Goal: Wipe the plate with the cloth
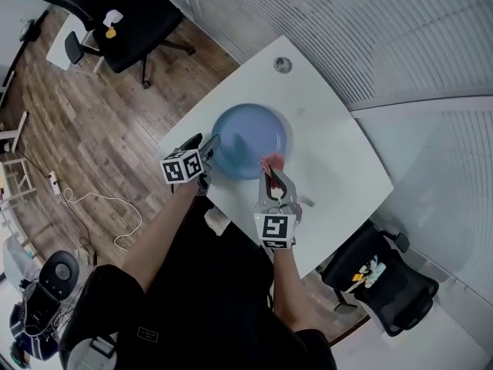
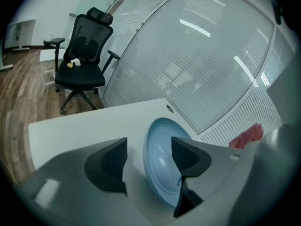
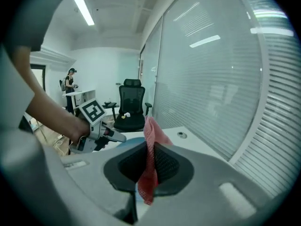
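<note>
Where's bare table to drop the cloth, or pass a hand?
Widest bare patch: table right of the plate, out to the right corner. A narrower strip lies between plate and grommet. Crowded at the near edge: left tongs open by the plate's rim, right tongs shut on the cloth beside it.

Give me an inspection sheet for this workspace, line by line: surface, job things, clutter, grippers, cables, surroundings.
Surface: white table, with a round grommet near its far edge.
Job's things: blue plate on the table; red cloth held at its near rim.
Clutter: nothing seen.
Grippers: left gripper open, jaws apart at the plate's left rim; right gripper shut on the cloth.
Cables: white cable on the wood floor, off the table.
Surroundings: black chair far left, second chair near right, blinds behind glass.
</note>
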A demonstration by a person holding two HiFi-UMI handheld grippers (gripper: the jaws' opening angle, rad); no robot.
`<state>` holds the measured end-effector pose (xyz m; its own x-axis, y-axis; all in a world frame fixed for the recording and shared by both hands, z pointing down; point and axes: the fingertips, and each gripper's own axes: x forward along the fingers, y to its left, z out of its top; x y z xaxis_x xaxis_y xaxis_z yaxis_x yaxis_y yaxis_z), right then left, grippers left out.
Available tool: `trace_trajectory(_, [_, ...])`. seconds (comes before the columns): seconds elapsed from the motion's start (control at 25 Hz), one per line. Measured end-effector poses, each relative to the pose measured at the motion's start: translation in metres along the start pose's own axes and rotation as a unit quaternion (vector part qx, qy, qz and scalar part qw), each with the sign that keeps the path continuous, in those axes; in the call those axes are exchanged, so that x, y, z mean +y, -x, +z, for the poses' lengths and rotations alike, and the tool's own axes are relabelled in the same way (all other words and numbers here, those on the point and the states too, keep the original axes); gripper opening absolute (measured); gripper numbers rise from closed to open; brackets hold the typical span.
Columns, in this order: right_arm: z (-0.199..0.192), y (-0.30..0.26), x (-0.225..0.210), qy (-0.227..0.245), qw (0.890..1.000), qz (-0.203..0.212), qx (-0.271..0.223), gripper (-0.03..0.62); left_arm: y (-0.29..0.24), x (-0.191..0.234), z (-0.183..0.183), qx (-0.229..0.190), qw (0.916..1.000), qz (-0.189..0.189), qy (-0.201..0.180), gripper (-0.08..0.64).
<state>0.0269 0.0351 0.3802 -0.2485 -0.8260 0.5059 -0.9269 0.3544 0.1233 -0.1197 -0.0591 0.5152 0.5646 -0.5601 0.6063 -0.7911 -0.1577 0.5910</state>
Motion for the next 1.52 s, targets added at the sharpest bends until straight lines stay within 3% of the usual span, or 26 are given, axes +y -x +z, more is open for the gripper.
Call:
trace_trajectory(0.2, [0.033,0.029,-0.015,-0.040,0.997,-0.037,-0.054,0.025,0.042,-0.036,0.008,-0.010,0.9975,-0.054,-0.044,0.294])
trace_trajectory(0.36, [0.063,0.057,-0.014,-0.039,0.994,-0.052,-0.090,0.025,0.085,-0.078,0.021,-0.042,0.9904,-0.122,-0.051,0.195])
trace_trajectory(0.48, [0.081,0.082,-0.014,-0.043,0.991,-0.055,-0.118,0.025,0.112,-0.113,0.030,-0.072,0.9805,-0.160,-0.090,0.146])
trace_trajectory(0.64, [0.115,0.113,-0.015,-0.090,0.979,-0.064,-0.173,0.025,0.147,-0.151,0.053,-0.141,0.9511,-0.197,-0.192,0.006])
trace_trajectory(0.8, [0.127,0.140,-0.017,-0.133,0.969,-0.076,-0.194,0.026,0.181,-0.187,0.071,-0.212,0.9120,-0.208,-0.282,0.002])
trace_trajectory(0.92, [0.127,0.157,-0.014,-0.140,0.963,-0.091,-0.211,0.026,0.196,-0.209,0.073,-0.237,0.8932,-0.191,-0.331,0.002])
trace_trajectory(1.0, [0.117,0.157,-0.008,-0.139,0.965,-0.090,-0.203,0.028,0.200,-0.216,0.069,-0.237,0.8926,-0.171,-0.343,0.002])
trace_trajectory(1.08, [0.104,0.156,-0.002,-0.142,0.968,-0.088,-0.189,0.028,0.198,-0.219,0.062,-0.223,0.8982,-0.152,-0.347,0.002])
trace_trajectory(1.28, [0.094,0.160,-0.002,-0.167,0.961,-0.099,-0.197,0.026,0.191,-0.225,0.046,-0.208,0.8929,-0.167,-0.363,0.002])
trace_trajectory(1.52, [0.086,0.161,-0.008,-0.188,0.957,-0.114,-0.191,0.026,0.194,-0.226,0.049,-0.208,0.8971,-0.165,-0.354,0.002])
